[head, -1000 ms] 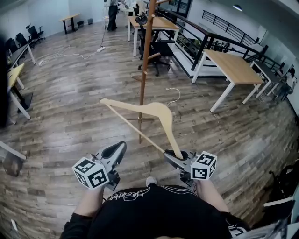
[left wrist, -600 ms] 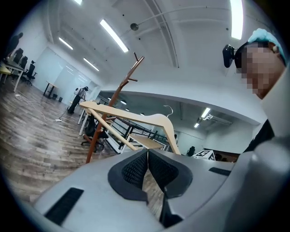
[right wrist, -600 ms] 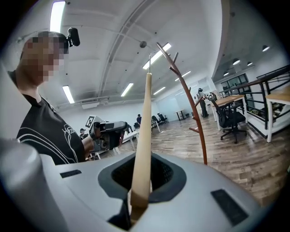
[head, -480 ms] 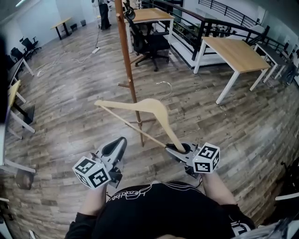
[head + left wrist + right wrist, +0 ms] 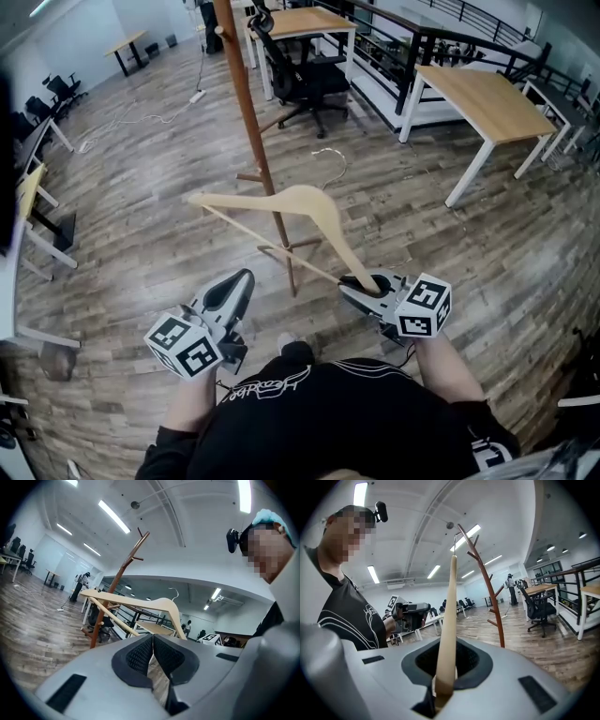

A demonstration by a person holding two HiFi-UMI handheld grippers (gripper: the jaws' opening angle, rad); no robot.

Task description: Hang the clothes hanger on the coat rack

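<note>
The pale wooden clothes hanger (image 5: 305, 202) is held out level above the floor, its thin metal hook (image 5: 330, 165) pointing away from me. My right gripper (image 5: 362, 284) is shut on the end of the hanger's right arm, which runs up from between its jaws (image 5: 449, 620). The brown wooden coat rack (image 5: 253, 141) stands just behind the hanger, its pole crossing behind the hanger's bar. Its upper pegs (image 5: 471, 543) rise above and to the right of the hanger. My left gripper (image 5: 241, 281) is shut with nothing in it (image 5: 153, 641), to the left of the hanger (image 5: 136, 602).
A black office chair (image 5: 305, 80) and light wooden desks (image 5: 487, 98) stand beyond the rack, beside a black railing (image 5: 422, 47). A cable (image 5: 141, 112) lies on the wooden floor at the left, where more desks (image 5: 33, 183) stand. A person stands far off (image 5: 512, 588).
Both grippers and the hanger have come closer to the coat rack. Its pole now stands nearer and further left in view, right behind the hanger's middle. The grips are unchanged.
</note>
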